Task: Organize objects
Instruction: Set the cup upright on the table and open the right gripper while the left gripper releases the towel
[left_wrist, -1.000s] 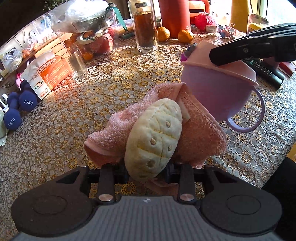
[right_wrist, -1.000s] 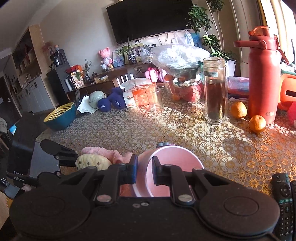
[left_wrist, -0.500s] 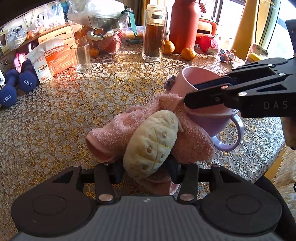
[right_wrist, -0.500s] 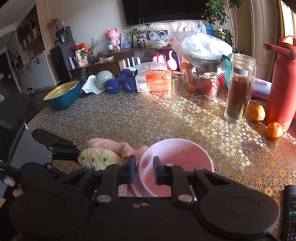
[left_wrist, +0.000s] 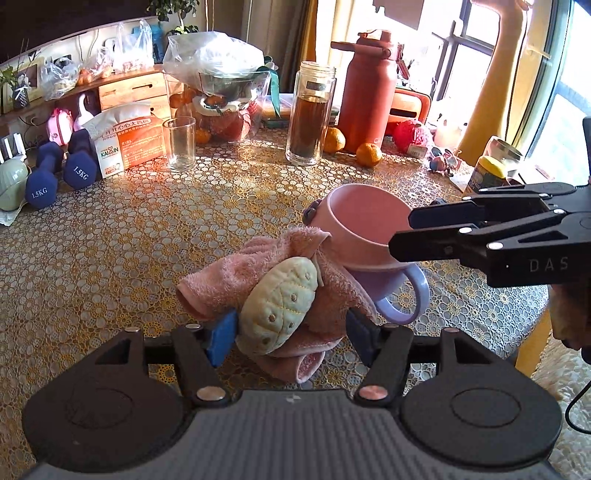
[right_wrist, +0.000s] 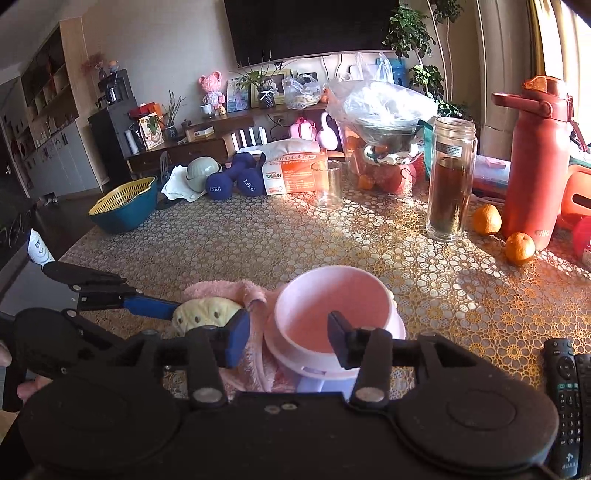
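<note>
Half a second before, both grippers had been clamped: the left gripper (left_wrist: 291, 338) on the pink towel (left_wrist: 221, 277) with its cream pineapple-bun plush (left_wrist: 277, 301), the right gripper (right_wrist: 286, 338) pinching the rim of the pink cup (right_wrist: 332, 306). Now both stood spread. The left one's blue pads (left_wrist: 221, 336) sat clear of the bundle on either side, and the right one's fingers straddled the cup's near wall without gripping it. The cup rested on the lace-patterned tablecloth (left_wrist: 110, 258), upright or nearly so, its lilac handle (left_wrist: 406, 295) turned toward the table's near edge, with the towel and plush pressed against its side. The double release suggested that this placement was finished, the cup and the towel bundle set down together as one group near the front of the table. Neither tool had yet drawn back, so a careless withdrawal might have snagged the towel or nudged the cup toward the edge. The remotes (right_wrist: 565, 384), glass tumbler (left_wrist: 180, 142) and tea bottle (left_wrist: 310, 114) lay well apart from it.
</note>
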